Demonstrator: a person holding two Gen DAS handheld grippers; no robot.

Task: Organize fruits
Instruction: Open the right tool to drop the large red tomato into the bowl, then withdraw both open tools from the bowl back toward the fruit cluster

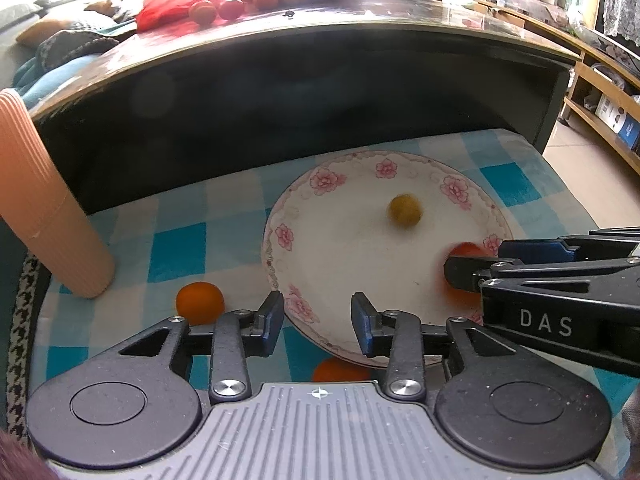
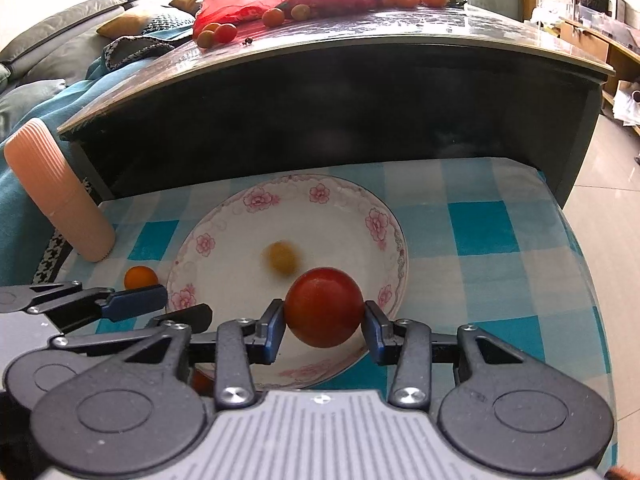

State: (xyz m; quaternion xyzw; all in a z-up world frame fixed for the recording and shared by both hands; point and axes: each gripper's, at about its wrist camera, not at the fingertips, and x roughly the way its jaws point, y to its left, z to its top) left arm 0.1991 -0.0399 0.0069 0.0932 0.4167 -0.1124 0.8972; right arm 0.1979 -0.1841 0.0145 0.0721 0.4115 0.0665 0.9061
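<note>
Over the flowered plate (image 2: pixel 394 240), R gripper (image 2: pixel 324 314) grips a red tomato (image 2: pixel 322 306). L gripper (image 1: pixel 317 316) is open w/ nothing btwn pads. Yellow fruit (image 1: pixel 405 210) lies on plate, orange fruit (image 1: pixel 199 302) on checkered cloth (image 1: pixel 176 248) beside it.

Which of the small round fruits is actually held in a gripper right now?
The red one, clamped in the right gripper above the plate. The yellow one lies loose on the plate; the orange ones sit on the cloth.
</note>
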